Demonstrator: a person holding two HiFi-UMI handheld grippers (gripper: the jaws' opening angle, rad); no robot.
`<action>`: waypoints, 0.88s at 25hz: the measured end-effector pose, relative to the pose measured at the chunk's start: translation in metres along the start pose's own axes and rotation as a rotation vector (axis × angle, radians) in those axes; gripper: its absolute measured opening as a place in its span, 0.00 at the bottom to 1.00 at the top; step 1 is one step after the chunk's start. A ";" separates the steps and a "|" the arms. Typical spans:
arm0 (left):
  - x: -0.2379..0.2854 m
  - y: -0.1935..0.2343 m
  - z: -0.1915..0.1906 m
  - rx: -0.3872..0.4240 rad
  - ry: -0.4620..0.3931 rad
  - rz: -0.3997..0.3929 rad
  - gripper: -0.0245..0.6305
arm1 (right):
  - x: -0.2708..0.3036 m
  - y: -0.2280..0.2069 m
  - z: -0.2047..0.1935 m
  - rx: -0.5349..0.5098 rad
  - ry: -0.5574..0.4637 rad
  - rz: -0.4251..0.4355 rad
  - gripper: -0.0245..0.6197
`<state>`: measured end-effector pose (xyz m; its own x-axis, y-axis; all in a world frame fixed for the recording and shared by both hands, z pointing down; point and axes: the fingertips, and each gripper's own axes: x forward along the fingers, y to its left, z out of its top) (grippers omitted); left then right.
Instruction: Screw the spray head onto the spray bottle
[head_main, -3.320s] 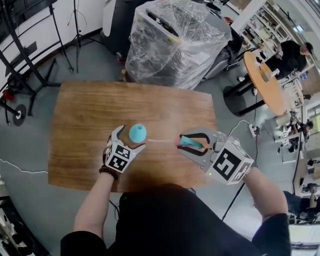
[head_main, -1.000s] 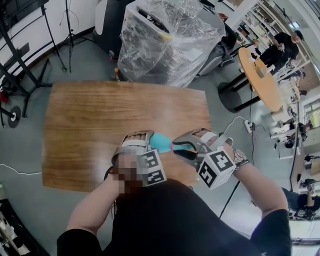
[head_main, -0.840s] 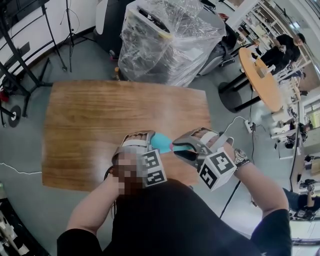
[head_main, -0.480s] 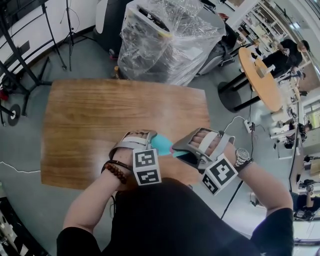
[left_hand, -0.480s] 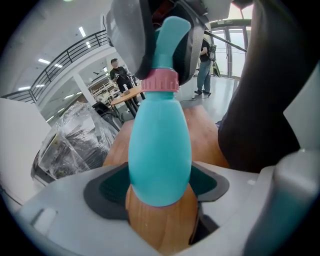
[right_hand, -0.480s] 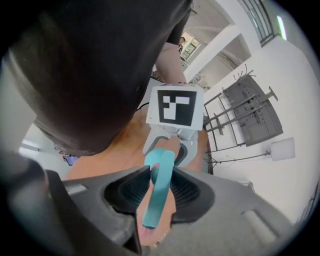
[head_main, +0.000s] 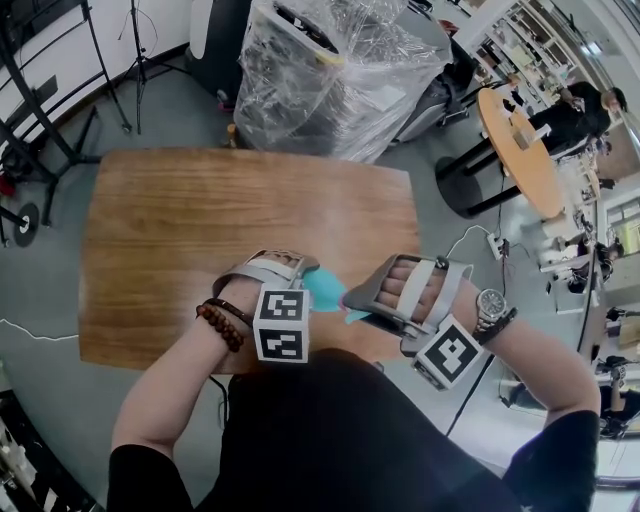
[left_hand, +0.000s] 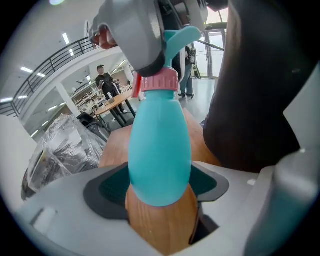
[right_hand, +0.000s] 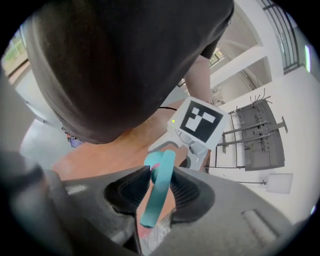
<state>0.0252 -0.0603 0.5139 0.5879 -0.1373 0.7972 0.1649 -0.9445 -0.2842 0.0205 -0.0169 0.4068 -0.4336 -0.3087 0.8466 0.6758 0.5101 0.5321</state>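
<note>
left gripper (left_hand: 160, 194) jaws wide, clamped round teal spray bottle (left_hand: 160, 150) belly, neck pointing away. right gripper (right_hand: 160, 194) half closed, pinching spray head (right_hand: 162, 172) trigger; pink collar (left_hand: 159, 82) sits on bottle neck. counter (head_main: 200, 220) below both.

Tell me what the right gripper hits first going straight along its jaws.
Probably the spray bottle, just beyond the spray head it grips; the left gripper sits right behind. Depth unclear.
</note>
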 end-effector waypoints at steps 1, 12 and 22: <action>-0.002 -0.001 0.001 0.016 -0.011 -0.002 0.64 | -0.002 0.001 0.002 -0.005 -0.005 -0.003 0.22; -0.012 -0.002 0.009 0.042 -0.051 -0.005 0.63 | -0.008 -0.002 0.010 -0.076 0.006 -0.030 0.22; -0.016 0.027 -0.001 -0.076 -0.019 0.185 0.62 | 0.001 -0.020 -0.019 0.580 0.035 -0.063 0.22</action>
<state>0.0189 -0.0841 0.4938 0.6176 -0.3056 0.7247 -0.0075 -0.9237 -0.3831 0.0181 -0.0430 0.3967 -0.4359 -0.3734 0.8189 0.2082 0.8434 0.4954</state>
